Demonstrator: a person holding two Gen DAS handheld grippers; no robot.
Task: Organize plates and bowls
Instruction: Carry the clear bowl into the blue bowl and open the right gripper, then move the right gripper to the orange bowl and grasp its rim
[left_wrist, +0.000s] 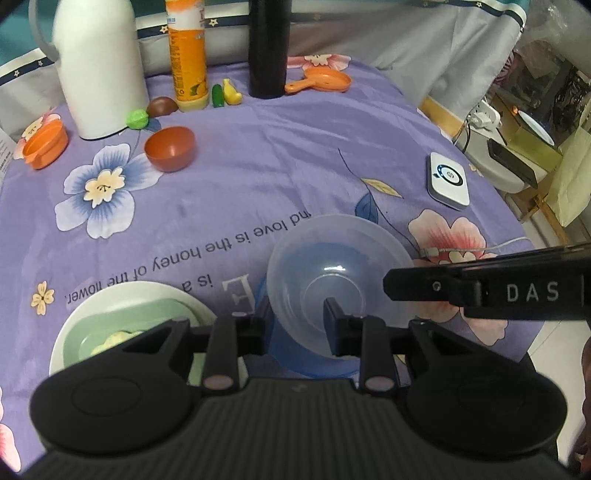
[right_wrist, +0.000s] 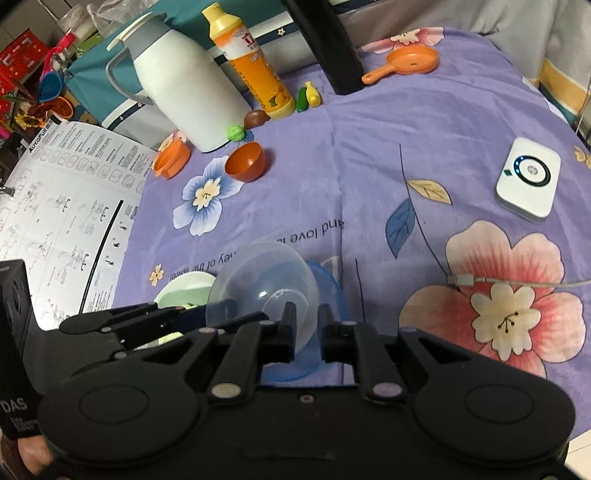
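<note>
A clear plastic bowl (left_wrist: 336, 273) is tilted over a blue bowl (left_wrist: 295, 354) near the table's front edge. My left gripper (left_wrist: 295, 325) has one finger inside the clear bowl and one outside, shut on its near wall. My right gripper (right_wrist: 304, 332) straddles the clear bowl's (right_wrist: 266, 280) right rim with a gap left beside the blue bowl (right_wrist: 328, 284); it looks open. A white plate (left_wrist: 122, 295) with a green square dish (left_wrist: 110, 328) on it lies to the left. A red-brown bowl (left_wrist: 170, 147) stands farther back.
A white jug (left_wrist: 98, 62), an orange bottle (left_wrist: 186, 55) and a black cylinder (left_wrist: 267, 48) stand at the back. An orange cup (left_wrist: 44, 146), an orange toy pan (left_wrist: 321, 83), small toy foods, a white device (left_wrist: 448, 181) and a cable lie on the purple cloth. Printed paper (right_wrist: 62, 214) lies left.
</note>
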